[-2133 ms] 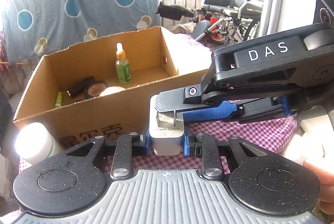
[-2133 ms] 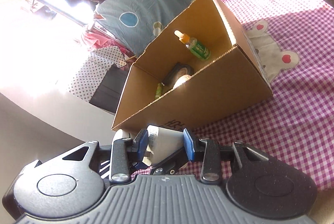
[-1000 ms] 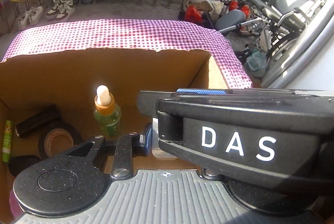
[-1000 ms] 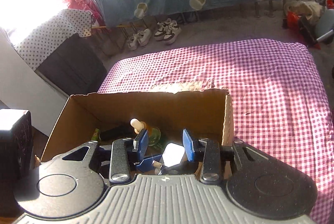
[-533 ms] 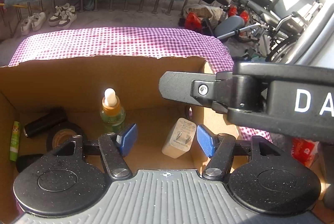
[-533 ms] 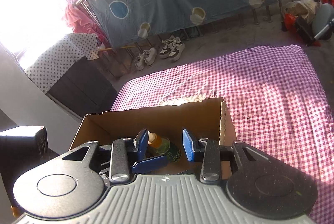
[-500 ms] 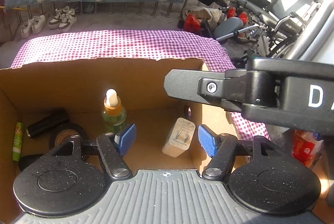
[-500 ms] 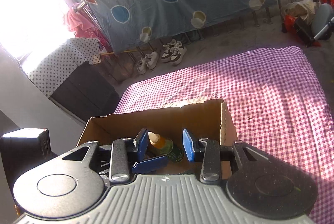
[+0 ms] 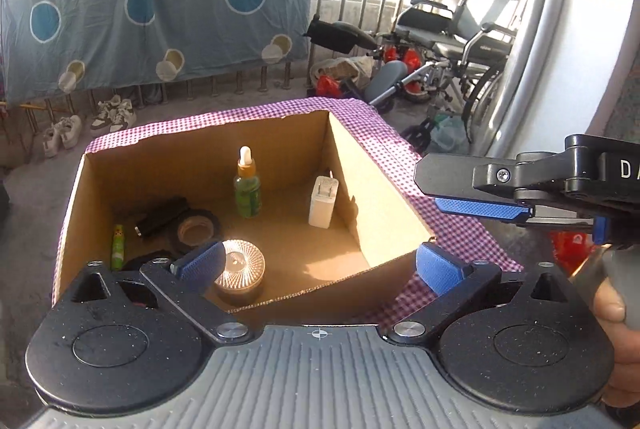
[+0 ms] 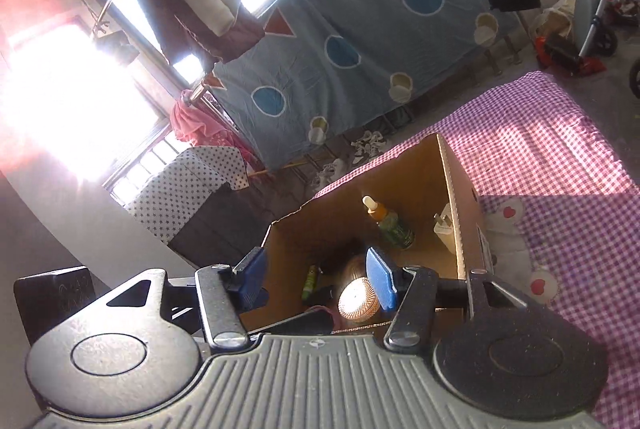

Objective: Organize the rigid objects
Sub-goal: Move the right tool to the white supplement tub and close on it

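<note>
My left tool (image 9: 318, 263) and right tool (image 10: 316, 279), marked "D", have just spread apart, empty; the white charger (image 9: 323, 202) stands inside the cardboard box (image 9: 384, 189).

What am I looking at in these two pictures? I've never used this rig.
Each picture comes from a camera on a handheld two-finger gripper, looking along its blue-padded fingers. The left gripper and the right gripper have just been opening; both are open and hold nothing. Ahead, on a checked cloth, sits a cardboard box. Inside are a white charger, a dropper bottle, a tape roll and a round clear lid.
</note>
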A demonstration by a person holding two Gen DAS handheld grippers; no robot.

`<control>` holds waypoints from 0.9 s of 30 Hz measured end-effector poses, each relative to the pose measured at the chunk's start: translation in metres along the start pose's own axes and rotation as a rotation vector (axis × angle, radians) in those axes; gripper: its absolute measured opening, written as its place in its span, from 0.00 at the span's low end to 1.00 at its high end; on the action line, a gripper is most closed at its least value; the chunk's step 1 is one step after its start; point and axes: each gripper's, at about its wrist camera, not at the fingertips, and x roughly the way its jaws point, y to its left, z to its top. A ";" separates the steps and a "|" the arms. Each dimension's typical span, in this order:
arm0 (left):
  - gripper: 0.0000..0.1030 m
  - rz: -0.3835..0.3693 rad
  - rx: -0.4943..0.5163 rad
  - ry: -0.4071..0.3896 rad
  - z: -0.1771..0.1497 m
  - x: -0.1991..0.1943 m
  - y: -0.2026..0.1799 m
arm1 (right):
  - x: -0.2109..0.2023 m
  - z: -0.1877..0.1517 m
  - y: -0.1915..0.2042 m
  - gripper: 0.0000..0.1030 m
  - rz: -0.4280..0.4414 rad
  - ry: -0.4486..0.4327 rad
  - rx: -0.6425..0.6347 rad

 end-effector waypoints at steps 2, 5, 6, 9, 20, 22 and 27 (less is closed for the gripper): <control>0.99 0.001 -0.006 0.003 -0.015 -0.010 0.004 | -0.003 -0.013 -0.002 0.58 -0.001 0.020 0.029; 0.99 0.017 -0.023 0.001 -0.040 -0.021 0.010 | -0.002 -0.030 -0.005 0.58 -0.010 0.062 0.064; 0.99 0.025 -0.021 0.003 -0.047 -0.023 0.011 | 0.000 -0.034 -0.005 0.58 -0.018 0.075 0.068; 0.99 0.057 -0.021 0.002 -0.063 -0.030 0.018 | 0.006 -0.044 -0.003 0.58 -0.024 0.110 0.074; 0.99 0.196 -0.072 -0.073 -0.088 -0.036 0.055 | 0.075 -0.071 0.046 0.58 0.036 0.283 0.001; 0.99 0.220 -0.081 -0.071 -0.092 -0.029 0.065 | 0.092 -0.075 0.055 0.58 0.041 0.309 -0.005; 0.98 0.300 -0.085 -0.044 -0.094 -0.006 0.087 | 0.129 -0.082 0.072 0.58 0.044 0.352 -0.022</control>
